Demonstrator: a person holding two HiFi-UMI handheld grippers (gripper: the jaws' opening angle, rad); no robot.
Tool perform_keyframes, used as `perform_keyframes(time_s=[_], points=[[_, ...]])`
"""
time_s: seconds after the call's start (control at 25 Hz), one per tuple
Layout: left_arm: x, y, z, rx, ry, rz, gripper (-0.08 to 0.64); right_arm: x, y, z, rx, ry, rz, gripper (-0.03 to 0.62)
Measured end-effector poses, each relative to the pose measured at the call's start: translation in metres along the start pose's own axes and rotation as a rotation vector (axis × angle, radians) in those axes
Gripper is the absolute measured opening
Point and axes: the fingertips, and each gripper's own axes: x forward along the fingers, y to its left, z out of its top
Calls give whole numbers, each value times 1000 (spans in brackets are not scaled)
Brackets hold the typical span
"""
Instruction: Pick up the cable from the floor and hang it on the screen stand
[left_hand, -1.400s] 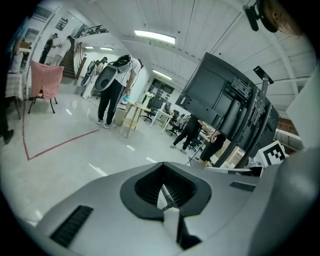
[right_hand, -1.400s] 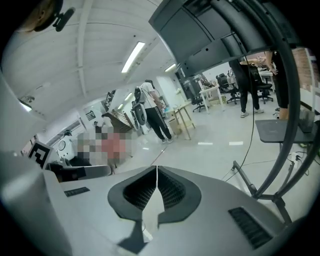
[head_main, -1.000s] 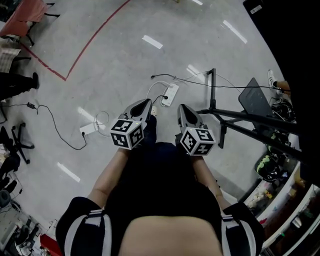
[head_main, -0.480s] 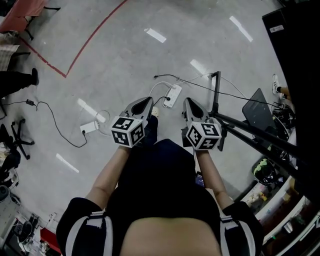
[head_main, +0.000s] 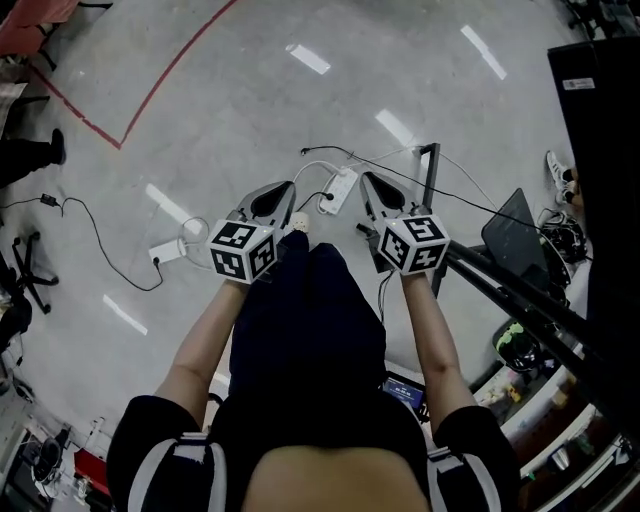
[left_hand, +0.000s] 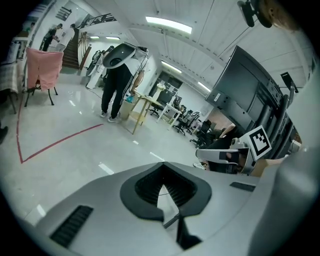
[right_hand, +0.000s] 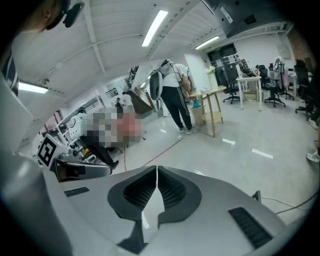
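A white power strip (head_main: 338, 190) lies on the grey floor with a white cable and a thin black cable (head_main: 390, 165) running from it toward the black screen stand's leg (head_main: 431, 185). The big black screen (head_main: 600, 140) rises at the right. Both grippers are held out over the floor just short of the strip. My left gripper (head_main: 287, 190) is to its left and my right gripper (head_main: 367, 180) to its right. In the left gripper view my left gripper (left_hand: 161, 169) has its pads together on nothing. The same holds for my right gripper (right_hand: 157, 170) in the right gripper view.
A second white power strip (head_main: 166, 250) with a long black cable (head_main: 95, 240) lies to the left, near an office chair base (head_main: 25, 280). Red tape (head_main: 150, 90) marks the floor. Shelves with clutter (head_main: 525, 345) stand at the lower right. A person (left_hand: 115, 82) stands farther off.
Both arms have stretched forward, bringing the grippers closer to the power strip. The head view has shifted, so the screen stand sits nearer the right gripper.
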Motion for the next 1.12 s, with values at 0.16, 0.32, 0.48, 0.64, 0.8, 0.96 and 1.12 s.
perform_keyframes(time_s=[0.16, 0.32, 0.48, 0.64, 0.8, 0.96, 1.12], points=[[22, 10, -7, 5, 14, 15, 6, 23, -26, -2, -44, 41, 33, 25], [43, 20, -18, -2, 20, 17, 6, 49, -46, -19, -87, 90, 52, 25], [69, 36, -25, -1, 19, 3, 6, 77, -68, -49, -86, 161, 68, 25], [83, 57, -37, -49, 1, 10, 6, 102, -84, -75, -109, 201, 82, 25], [100, 74, -55, -57, -7, 27, 6, 131, -105, -94, -142, 217, 85, 25], [117, 91, -81, -78, -7, 28, 6, 158, -119, -117, -155, 242, 94, 25], [131, 109, -100, -99, -22, 8, 6, 183, -136, -135, -77, 223, 46, 25]])
